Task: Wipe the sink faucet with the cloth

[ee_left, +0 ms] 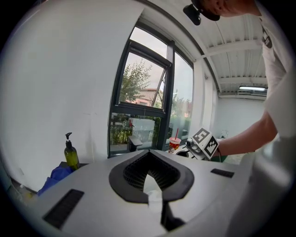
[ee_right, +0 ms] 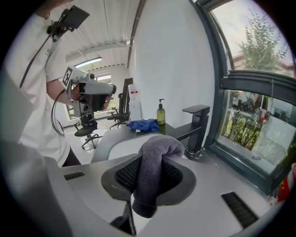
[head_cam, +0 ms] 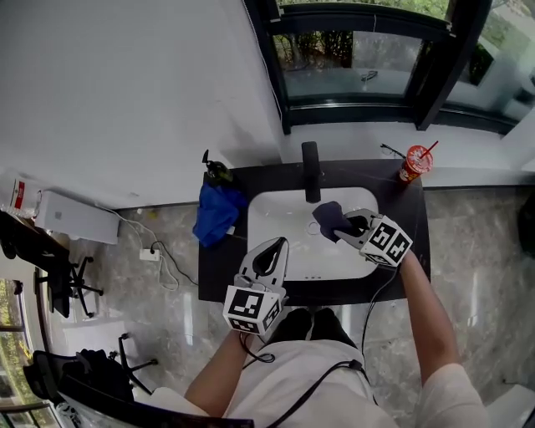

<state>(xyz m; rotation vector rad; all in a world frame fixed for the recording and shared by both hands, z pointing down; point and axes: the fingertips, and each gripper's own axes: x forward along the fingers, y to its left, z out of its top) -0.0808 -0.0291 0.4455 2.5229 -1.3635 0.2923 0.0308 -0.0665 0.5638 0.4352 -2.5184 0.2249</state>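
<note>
Person wears a white short-sleeved shirt (head_cam: 334, 393); a small black camera (ee_left: 196, 11) sits at the head. Left gripper (head_cam: 272, 251) and right gripper (head_cam: 347, 224) have smooth light grey shells with black slot-shaped marks and black ribbed pads (ee_left: 135, 173) set in a black teardrop-shaped collar. Each carries a white cube (head_cam: 251, 308) printed with black square markers. Thin black cables (head_cam: 372, 299) trail from both grippers back across the shirt.

The white oval basin (head_cam: 284, 213) before the tall black faucet (head_cam: 311, 171) lay open. Left of the faucet, a crumpled blue cloth (head_cam: 216, 216) and green pump bottle (head_cam: 216, 172) crowded the counter; a red straw cup (head_cam: 412, 164) stood right, well apart.
</note>
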